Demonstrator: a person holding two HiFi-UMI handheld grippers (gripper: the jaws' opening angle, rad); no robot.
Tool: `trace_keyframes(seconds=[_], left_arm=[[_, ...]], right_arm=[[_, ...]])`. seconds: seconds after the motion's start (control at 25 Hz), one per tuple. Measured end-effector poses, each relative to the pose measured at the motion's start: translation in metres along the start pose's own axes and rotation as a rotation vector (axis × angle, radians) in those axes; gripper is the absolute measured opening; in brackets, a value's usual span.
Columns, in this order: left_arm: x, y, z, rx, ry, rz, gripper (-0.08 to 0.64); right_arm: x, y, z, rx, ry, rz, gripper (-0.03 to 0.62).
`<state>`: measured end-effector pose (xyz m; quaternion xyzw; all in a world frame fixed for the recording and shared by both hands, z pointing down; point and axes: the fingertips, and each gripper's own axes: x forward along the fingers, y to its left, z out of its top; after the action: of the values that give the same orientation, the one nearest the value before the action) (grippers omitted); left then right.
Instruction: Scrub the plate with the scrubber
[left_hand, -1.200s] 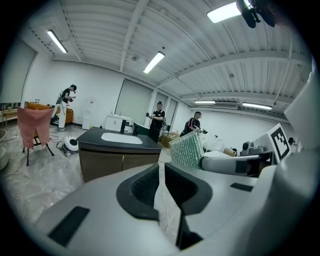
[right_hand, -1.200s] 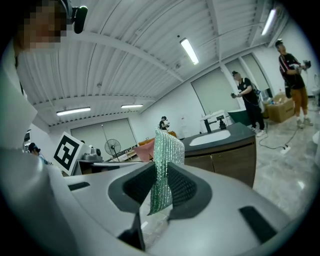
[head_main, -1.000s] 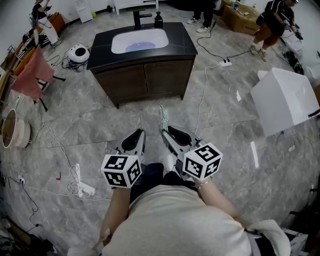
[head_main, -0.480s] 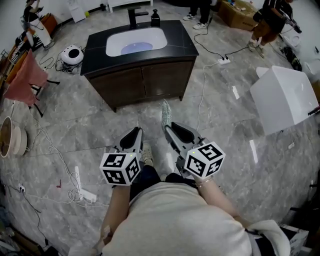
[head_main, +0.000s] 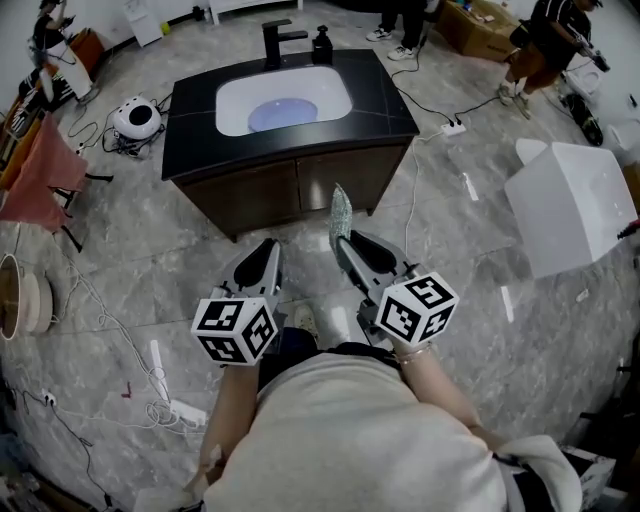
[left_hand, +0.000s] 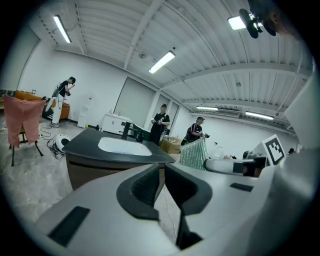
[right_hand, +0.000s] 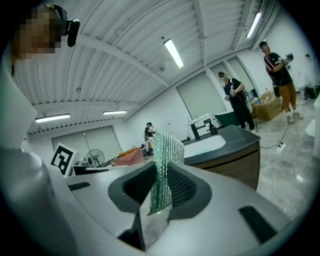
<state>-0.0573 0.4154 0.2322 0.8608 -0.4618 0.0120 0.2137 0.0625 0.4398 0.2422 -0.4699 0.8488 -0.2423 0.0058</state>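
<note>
Compared with half a second ago, the black tabletop (head_main: 192, 128) and its sink (head_main: 232, 98) sit lower and larger in the head view's upper centre. Left gripper (left_hand: 162, 170): jaws drawn almost together, nothing between them. Right gripper (right_hand: 162, 175): jaws clamped on the scrubber (right_hand: 163, 150), a glittering green mesh sheet standing upright at frame centre. A bluish plate (head_main: 283, 115) lies in the sink.
</note>
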Motion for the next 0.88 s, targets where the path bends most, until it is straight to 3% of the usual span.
trace_keyframes(seconds=[0.2,0.48,0.88], left_arm=[[0.032,0.026,0.01,-0.005,0.042,-0.049,0.049],[0.053,0.052,0.006,-0.022,0.107,-0.062,0.049],[0.084,0.086,0.01,-0.041,0.131,-0.026,0.049]], right_arm=[[0.044,-0.009,0.01,-0.004,0.012,-0.028,0.092],[0.076,-0.02,0.011,0.001,0.045,-0.058,0.092],[0.124,-0.047,0.024,0.014,0.068,-0.041,0.092]])
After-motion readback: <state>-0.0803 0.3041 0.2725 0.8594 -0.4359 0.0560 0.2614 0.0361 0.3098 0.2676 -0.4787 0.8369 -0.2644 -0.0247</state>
